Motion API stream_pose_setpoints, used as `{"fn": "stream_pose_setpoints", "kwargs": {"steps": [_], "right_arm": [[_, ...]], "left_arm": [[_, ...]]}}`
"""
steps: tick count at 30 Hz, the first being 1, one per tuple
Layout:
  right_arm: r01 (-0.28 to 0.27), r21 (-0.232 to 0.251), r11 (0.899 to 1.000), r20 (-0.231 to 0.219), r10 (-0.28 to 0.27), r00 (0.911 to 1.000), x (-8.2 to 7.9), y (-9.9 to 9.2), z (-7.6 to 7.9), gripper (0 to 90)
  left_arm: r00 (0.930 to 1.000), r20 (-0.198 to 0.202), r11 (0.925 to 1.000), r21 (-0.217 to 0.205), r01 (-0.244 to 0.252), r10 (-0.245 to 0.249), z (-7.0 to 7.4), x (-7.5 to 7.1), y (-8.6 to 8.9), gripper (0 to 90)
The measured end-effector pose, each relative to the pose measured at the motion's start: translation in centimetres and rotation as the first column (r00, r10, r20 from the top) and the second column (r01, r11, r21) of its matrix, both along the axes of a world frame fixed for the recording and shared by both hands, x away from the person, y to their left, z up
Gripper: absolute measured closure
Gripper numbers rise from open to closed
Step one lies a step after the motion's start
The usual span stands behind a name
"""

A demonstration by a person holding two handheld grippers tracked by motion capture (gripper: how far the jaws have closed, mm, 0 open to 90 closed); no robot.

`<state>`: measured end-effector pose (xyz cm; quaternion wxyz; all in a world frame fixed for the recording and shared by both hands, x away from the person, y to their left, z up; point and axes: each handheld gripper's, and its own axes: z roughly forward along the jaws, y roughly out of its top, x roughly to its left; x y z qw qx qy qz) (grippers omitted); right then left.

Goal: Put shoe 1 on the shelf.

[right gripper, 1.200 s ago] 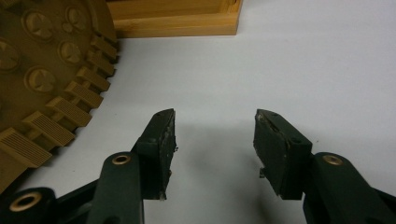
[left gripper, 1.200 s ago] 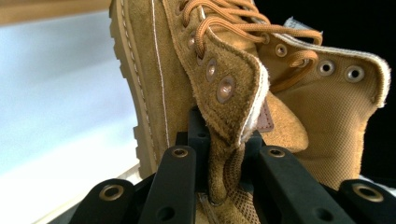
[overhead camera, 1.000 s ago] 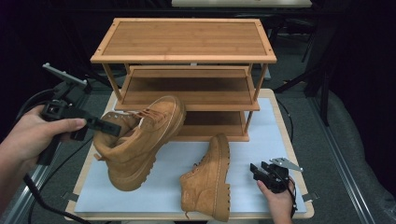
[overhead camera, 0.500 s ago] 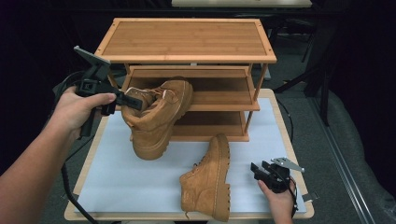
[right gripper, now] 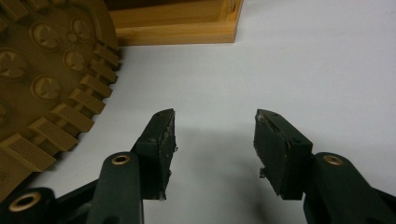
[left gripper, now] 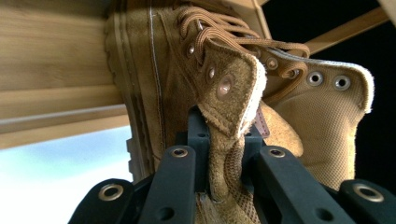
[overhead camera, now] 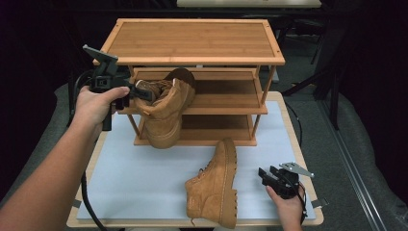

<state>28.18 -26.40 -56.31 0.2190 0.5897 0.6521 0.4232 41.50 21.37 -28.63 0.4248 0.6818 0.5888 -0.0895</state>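
High view: left gripper pinches the collar of the raised boot, its toe pointing far-right into the rack's middle shelf; right gripper rests spread

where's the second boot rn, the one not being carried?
High view: the loose boot lies on its side on the white mat, front centre, just left of the right tongs.

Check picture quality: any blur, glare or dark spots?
High view: surroundings fall to black, white mat evenly lit. Left gripper view: the mat is blown out to a pale glare, and the held boot is soft up close. Right gripper view: sharp, faint shadow under the jaws.
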Motion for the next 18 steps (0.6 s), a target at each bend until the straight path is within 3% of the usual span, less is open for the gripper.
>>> {"fn": "stream_pose_setpoints", "kwargs": {"steps": [7, 11, 14, 18], "right_arm": [[0.003, 0.011, 1.0, 0.003, -0.003, 1.0, 0.0, -0.1, 0.1, 48.1], [0.001, 0.011, 1.0, 0.006, -0.001, 1.0, -0.1, -0.1, 0.1, 48.1], [-0.003, 0.006, 1.0, -0.008, 0.003, 1.0, -0.1, -0.1, 0.1, 48.1], [-0.006, 0.004, 1.0, -0.008, 0.006, 0.9999, -0.1, 0.0, 0.1, 48.1]], "left_arm": [[0.9976, 0.044, 0.9985, 0.015, -0.054, 0.053, -0.5, 0.3, -0.2, 81.5], [0.9927, 0.066, 0.9947, -0.027, -0.1, 0.101, -1.3, 0.0, -0.2, 81.5], [0.9868, 0.08, 0.9877, -0.079, -0.135, 0.141, -2.0, 0.0, 0.0, 81.5], [0.9783, 0.108, 0.9817, -0.09, -0.168, 0.177, -2.2, 0.1, -0.1, 81.5]]}}
